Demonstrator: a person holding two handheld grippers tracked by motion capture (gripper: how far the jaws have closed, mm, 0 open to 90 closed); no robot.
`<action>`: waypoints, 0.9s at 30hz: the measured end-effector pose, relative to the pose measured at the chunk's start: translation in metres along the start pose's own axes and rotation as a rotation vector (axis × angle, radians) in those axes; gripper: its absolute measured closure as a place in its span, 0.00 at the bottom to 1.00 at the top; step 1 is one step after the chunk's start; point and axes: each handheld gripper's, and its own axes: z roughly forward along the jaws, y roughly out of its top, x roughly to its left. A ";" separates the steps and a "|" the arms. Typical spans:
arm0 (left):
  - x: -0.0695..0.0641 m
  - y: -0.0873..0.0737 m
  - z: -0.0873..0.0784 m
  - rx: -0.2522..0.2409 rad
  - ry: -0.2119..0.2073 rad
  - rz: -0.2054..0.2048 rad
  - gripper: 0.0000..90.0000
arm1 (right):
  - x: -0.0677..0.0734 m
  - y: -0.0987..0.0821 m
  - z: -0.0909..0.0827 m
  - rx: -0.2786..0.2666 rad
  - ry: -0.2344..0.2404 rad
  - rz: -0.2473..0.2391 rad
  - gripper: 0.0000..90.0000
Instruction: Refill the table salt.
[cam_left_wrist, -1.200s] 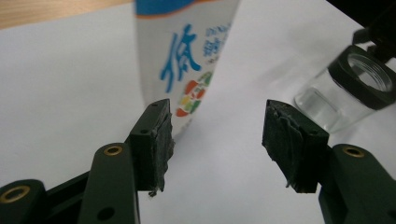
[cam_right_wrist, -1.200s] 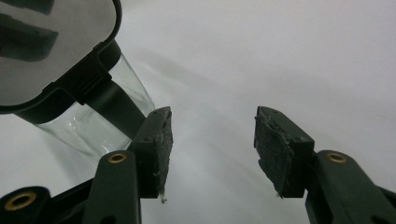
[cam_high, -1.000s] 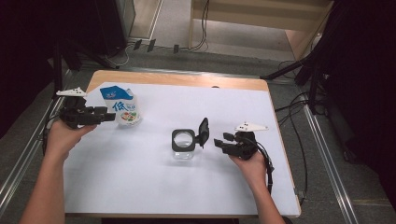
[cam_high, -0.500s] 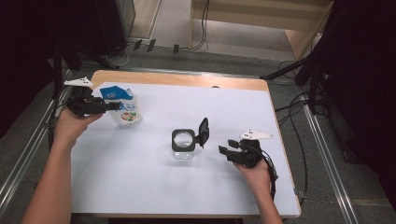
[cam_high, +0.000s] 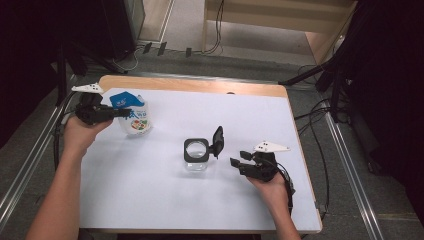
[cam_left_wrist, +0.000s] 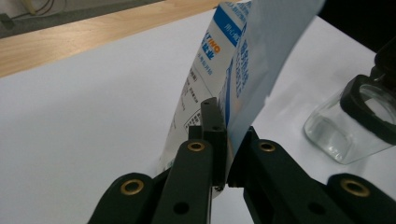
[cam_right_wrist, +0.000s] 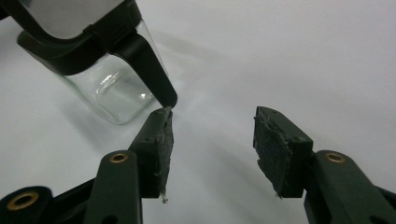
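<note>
While the R gripper (cam_right_wrist: 212, 135) waits half open w/ nothing between its pads, just beside the jar (cam_high: 196, 155) at table centre, whose flip lid (cam_high: 217, 141) is stood open, the grab step is being finished farther back on the L side. The pouch (cam_left_wrist: 229, 79) has just been closed on by the L gripper (cam_left_wrist: 223, 154) and is now pinched at its edge, upright near the back-L corner of the white mat (cam_high: 150, 200). Next, prob. a lift and carry over to the jar mouth is called for, w/ the grip kept firm and the jar steadied by the R gripper so it isn't tipped.
</note>
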 end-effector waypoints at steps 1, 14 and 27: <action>0.000 0.000 0.000 -0.009 -0.011 -0.011 1.00 | 0.001 0.001 0.000 -0.009 -0.001 -0.001 0.56; -0.021 0.010 -0.011 -0.011 -0.036 -0.027 1.00 | 0.011 0.011 -0.007 -0.016 0.034 0.015 0.58; -0.053 0.017 -0.022 -0.017 -0.078 0.008 1.00 | 0.064 0.015 -0.022 -0.026 0.122 -0.108 0.65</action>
